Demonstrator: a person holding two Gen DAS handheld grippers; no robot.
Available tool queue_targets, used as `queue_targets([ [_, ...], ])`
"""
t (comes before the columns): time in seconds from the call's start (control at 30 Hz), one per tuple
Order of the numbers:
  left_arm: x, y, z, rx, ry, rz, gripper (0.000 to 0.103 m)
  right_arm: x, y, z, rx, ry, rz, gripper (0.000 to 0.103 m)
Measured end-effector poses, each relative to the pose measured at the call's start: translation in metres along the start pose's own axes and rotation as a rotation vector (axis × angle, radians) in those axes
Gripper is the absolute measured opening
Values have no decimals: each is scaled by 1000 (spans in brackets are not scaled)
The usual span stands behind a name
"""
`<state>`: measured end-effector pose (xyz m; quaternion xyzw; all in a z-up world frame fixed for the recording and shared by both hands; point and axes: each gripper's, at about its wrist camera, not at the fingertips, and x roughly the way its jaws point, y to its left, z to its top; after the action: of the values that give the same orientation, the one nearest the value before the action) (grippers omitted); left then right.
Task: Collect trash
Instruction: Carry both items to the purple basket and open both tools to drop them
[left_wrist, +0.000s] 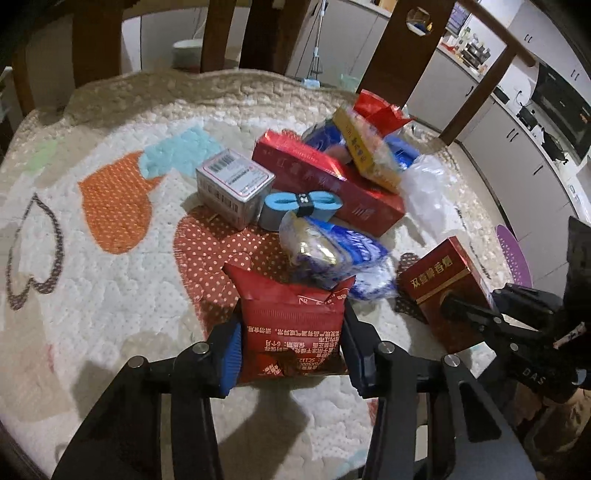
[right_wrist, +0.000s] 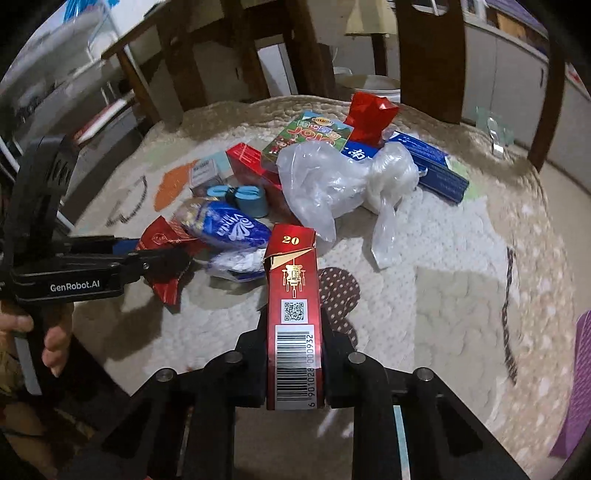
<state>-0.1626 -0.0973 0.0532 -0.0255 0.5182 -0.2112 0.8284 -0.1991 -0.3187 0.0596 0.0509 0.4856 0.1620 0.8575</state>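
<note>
My left gripper (left_wrist: 291, 343) is shut on a red snack wrapper (left_wrist: 291, 325), held over the quilted mat (left_wrist: 92, 295). It also shows in the right wrist view (right_wrist: 162, 258) with the wrapper (right_wrist: 166, 240). My right gripper (right_wrist: 293, 350) is shut on a red cigarette box (right_wrist: 293, 314), which also shows in the left wrist view (left_wrist: 443, 291). A pile of trash lies ahead: a blue tissue pack (left_wrist: 332, 247), a long red carton (left_wrist: 325, 181), a silver tin (left_wrist: 234, 184), a yellow packet (left_wrist: 369, 155) and a clear plastic bag (right_wrist: 332, 181).
A blue tape roll (left_wrist: 299, 206) lies by the tin. A blue box (right_wrist: 432, 166), a green card box (right_wrist: 310, 136) and a crumpled red wrapper (right_wrist: 369, 114) sit at the pile's back. Wooden chair legs (left_wrist: 406, 55) stand behind the mat. A purple mat (right_wrist: 576, 387) lies right.
</note>
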Motion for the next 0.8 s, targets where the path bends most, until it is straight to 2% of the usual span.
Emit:
queue_targets([
  [0.2, -38, -26, -2, 72, -54, -14, 45, -28, -14, -12, 106, -74, 50, 23],
  [0.33, -47, -54, 8, 134, -68, -48, 45, -54, -38, -22, 204, -143, 41, 23],
  [0.47, -38, -95, 27, 196, -51, -104, 45, -89, -77, -38, 320, -218, -31, 23],
  [0.67, -13, -194, 52, 349, -31, -211, 45, -141, -163, -78, 545, -295, -194, 23],
  [0.8, 22, -266, 68, 425, 0, -276, 45, -166, -214, -99, 654, -331, -283, 23],
])
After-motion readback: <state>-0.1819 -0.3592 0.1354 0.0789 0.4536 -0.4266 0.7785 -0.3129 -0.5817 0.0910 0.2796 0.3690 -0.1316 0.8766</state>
